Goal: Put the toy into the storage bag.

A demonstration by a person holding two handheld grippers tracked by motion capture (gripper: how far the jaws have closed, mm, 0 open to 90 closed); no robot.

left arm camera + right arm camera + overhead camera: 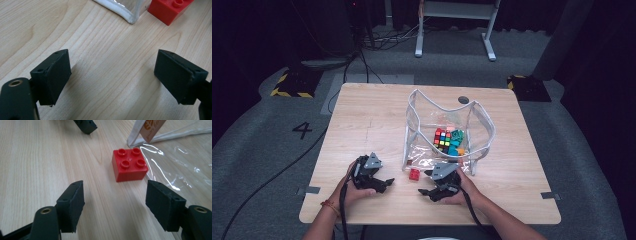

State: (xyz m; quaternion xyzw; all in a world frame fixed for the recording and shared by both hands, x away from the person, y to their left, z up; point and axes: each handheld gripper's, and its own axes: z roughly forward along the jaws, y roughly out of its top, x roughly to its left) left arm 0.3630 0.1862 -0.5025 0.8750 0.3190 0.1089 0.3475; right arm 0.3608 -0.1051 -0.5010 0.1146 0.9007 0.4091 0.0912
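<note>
A small red four-stud brick (414, 174) lies on the wooden table (362, 125) just in front of a clear plastic bag with white trim (414, 107). In the right gripper view the red brick (129, 165) sits a short way ahead of my right gripper (115, 205), whose jaws stand open and apart from it. My right gripper (424, 183) is to the right of the brick. My left gripper (387, 185) rests to its left, open and empty. In the left gripper view, bare wood lies between the jaws of my left gripper (112, 75); the red brick (170, 10) is at the top right.
The bag stands open near the table's middle and holds a colourful puzzle cube (442, 138) and teal pieces (456, 141). Its flat base (180, 162) and a tan label (152, 127) lie beside the brick. A white frame (452, 20) stands on the floor beyond.
</note>
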